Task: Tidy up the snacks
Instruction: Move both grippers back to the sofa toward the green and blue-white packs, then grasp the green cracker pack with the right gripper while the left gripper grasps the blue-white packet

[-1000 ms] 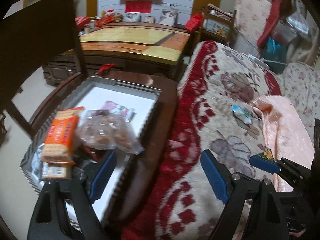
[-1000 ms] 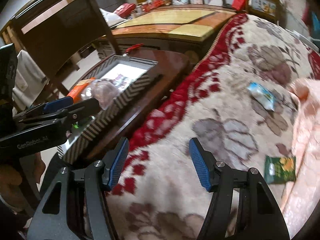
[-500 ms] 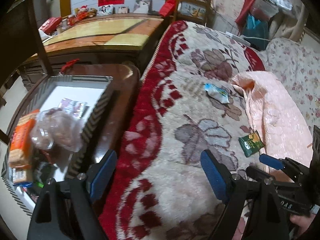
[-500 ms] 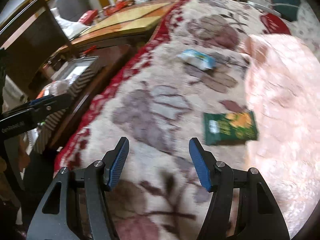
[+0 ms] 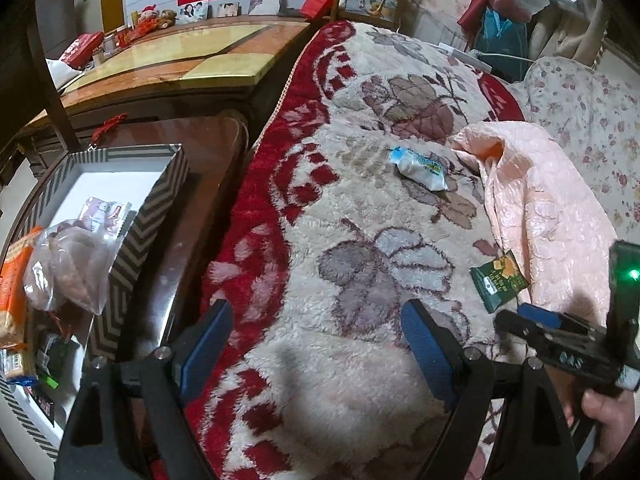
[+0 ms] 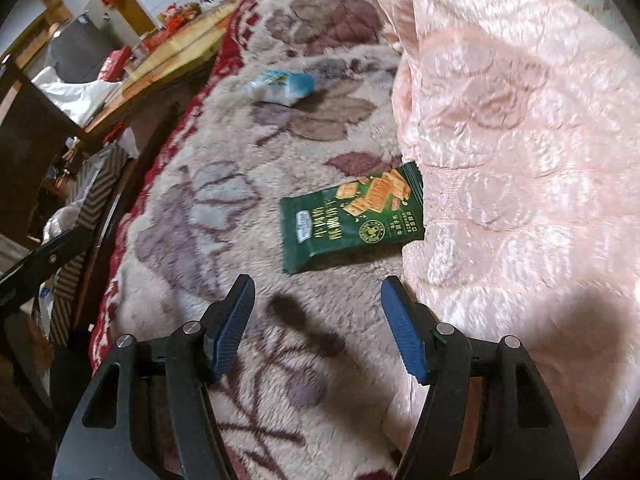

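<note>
The right gripper point(image 6: 318, 320) hangs low over the plush floral blanket point(image 5: 360, 240), its jaws opening and nothing between them. Just ahead lies the green cracker packet point(image 6: 352, 216), flat on the pile, one end touching the edge of the pink quilt point(image 6: 520, 140). The left gripper point(image 5: 316, 344) stands wide apart and empty over the blanket's red border.

I'd worry that a flat, slick packet on deep pile gives the pads little edge to catch; they may pinch fleece or quilt along with it, or skid it under the pink fold.

Its front shows crackers and pale Chinese lettering I cannot read. Farther off lies a blue-and-white packet point(image 5: 420, 164), print too small. The patterned box point(image 5: 152, 216) on the desk point(image 5: 208, 152) already holds an orange biscuit pack point(image 5: 14, 280) and a clear bag point(image 5: 72, 264).
</note>
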A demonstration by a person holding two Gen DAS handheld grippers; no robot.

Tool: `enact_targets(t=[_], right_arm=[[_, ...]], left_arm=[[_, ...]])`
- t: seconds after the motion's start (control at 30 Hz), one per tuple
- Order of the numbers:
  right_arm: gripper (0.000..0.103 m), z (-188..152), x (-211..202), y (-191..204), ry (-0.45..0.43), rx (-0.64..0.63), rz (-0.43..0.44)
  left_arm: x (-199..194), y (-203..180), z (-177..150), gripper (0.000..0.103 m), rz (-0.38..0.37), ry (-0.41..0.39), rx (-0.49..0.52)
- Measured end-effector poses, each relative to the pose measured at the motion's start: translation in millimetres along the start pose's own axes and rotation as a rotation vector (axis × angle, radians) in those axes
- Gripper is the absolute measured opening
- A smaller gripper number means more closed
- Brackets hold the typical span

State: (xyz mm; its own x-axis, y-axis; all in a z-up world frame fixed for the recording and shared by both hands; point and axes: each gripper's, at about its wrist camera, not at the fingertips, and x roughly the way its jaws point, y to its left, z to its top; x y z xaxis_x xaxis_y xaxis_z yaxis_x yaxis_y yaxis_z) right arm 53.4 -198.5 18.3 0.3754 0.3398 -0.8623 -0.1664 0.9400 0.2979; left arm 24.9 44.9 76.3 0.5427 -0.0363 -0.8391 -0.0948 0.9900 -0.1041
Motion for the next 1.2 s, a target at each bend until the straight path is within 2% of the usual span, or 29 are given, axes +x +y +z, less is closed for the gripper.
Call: enact_targets(t=[0.13,0.27,0.47,0.6,0.77,0.8,0.87,0.93,1.07,1.2], right_arm=[[0.066,16.0,11.2,-3.1,-0.005,0.016,-0.013],[0.066,40.5,24.7,-4.4,-0.004,0.021,-0.065],[0.066,79.1,44.2,9.9,-0.009,-0.03,-0.132],[0.066,78.7,50.5,18.6,-0.003,-0.082,-0.184],[0.067,72.4,46.0,4.8,-0.037,-0.068,-0.176],[0.064,72.4,45.7,3.6,-0.035,-0.08,-0.162],[0.047,72.8,47.0,3.2,-0.029,-0.12,-0.14],[0.044,71.9,45.9,2.6,-0.021,-0.153,-0.118],[0.043,65.5,39.8,-3.5,-0.011,-0.166,-0.083],[0.044,59.9,37.8,-14.1,-0.018,-0.131,-0.042]], left_arm=[[5.4,6.9,-0.7,0.087,0.014,0.014,-0.012],[10.4,15.4,0.0,0.087,0.024,0.023,-0.03],[18.1,20.4,4.0,0.087,0.027,0.034,-0.041],[22.0,17.4,12.6,0.087,0.02,0.031,-0.034],[26.6,-0.4,31.6,0.087,-0.007,0.016,-0.011],[28.8,-6.5,37.5,0.087,-0.02,0.013,-0.002],[34.1,-16.6,50.3,0.087,-0.048,0.012,0.007],[43.9,-28.4,65.0,0.087,-0.068,0.015,0.015],[67.0,-58.1,91.3,0.087,-0.095,0.022,0.06],[94.9,-88.5,114.4,0.087,-0.183,0.053,0.136]])
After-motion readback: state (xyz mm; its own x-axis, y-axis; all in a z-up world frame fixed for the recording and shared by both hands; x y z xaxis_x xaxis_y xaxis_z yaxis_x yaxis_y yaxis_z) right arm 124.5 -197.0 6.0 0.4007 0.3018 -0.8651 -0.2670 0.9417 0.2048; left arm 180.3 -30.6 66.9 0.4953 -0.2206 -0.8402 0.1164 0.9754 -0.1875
